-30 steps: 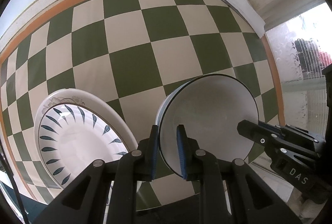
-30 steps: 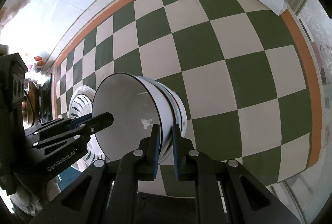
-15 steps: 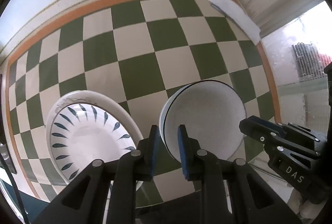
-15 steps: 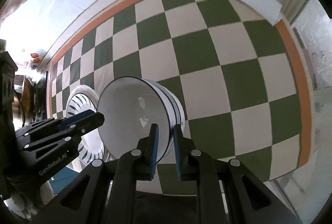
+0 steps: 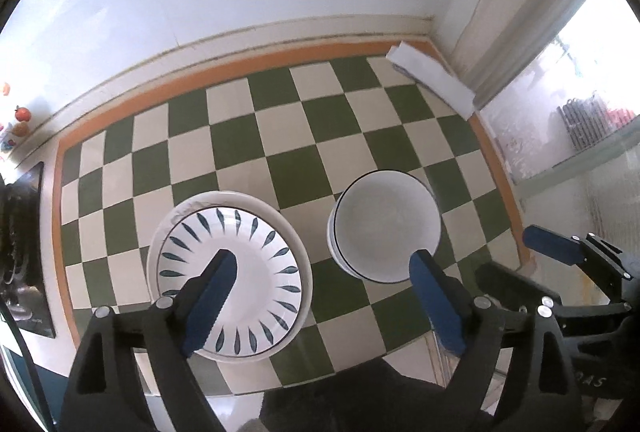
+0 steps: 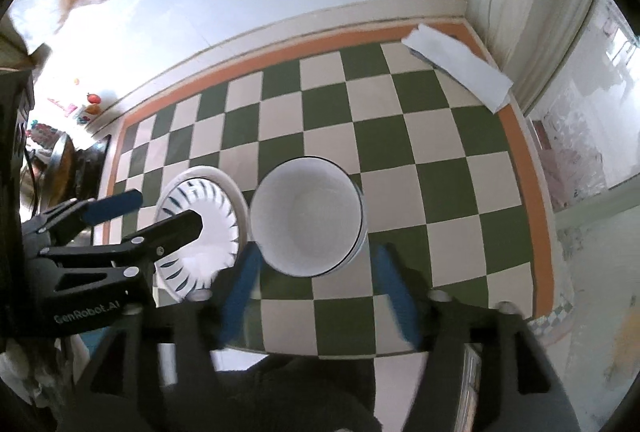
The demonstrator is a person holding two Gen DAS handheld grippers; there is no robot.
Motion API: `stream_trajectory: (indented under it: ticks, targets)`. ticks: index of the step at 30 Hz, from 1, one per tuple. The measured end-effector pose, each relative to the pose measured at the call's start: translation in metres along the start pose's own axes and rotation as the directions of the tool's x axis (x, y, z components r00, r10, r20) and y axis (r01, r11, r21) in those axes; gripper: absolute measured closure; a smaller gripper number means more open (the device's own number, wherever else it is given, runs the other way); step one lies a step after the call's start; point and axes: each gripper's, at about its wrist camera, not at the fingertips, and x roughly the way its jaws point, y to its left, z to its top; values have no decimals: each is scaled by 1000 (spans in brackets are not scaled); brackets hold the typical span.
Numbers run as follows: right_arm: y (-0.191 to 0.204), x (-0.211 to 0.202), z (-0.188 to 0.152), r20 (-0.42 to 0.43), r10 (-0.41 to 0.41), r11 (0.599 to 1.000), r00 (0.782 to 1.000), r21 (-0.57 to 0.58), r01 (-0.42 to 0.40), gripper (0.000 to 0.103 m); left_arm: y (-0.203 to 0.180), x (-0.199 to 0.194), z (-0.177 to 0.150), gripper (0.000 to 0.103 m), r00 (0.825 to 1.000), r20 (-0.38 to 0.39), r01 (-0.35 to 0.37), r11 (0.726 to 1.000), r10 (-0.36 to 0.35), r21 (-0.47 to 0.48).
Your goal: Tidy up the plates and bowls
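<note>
Bowls stacked, plates stacked — both grippers spread wide, holding nothing.
Left gripper [image 5: 320, 272] and right gripper [image 6: 316, 268] hang above bowl stack [image 5: 384, 226] at centre right and plate stack [image 5: 230, 276] at lower left; probably done — next move is retreat, though the right view is blurred.

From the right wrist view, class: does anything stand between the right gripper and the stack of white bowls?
Nothing visible does. The right gripper is open, and the white bowls sit just beyond its fingertips on checkered cloth. The leaf-patterned plates lie beside them, out of the path.
</note>
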Motion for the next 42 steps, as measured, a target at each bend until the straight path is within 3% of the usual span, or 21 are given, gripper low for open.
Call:
stream_trajectory:
  ticks: [2,5,16,24,34,42]
  targets:
    - [4,-11,-6,10,-20,1000,1000,-7,20,15,1,-11,-5,13,1000,14,13,1000,-12,-11]
    - [7,-28,-13,35,-34,999,999,-3,34,12,2,-23,-11,13,999,28,23,1000,-23,-15]
    - [14,-87,-32,122,-49,998,991,31,46,10,0,-66,-27,13,996,81,28,1000,-27,-11]
    - [10,-86,-38,104,-39,998,994,63,32,9,1,-70,-25,13,997,74,39,999,-37,-24]
    - [-11,-47,-24,60,12,994,998,111,-19,9,8,-21,5,13,1000,4,18,1000,-18,-26]
    - [-39,30,-6,-13,102,974,995,205,-97,9,15,58,46,13,989,-145,33,999,-34,-10]
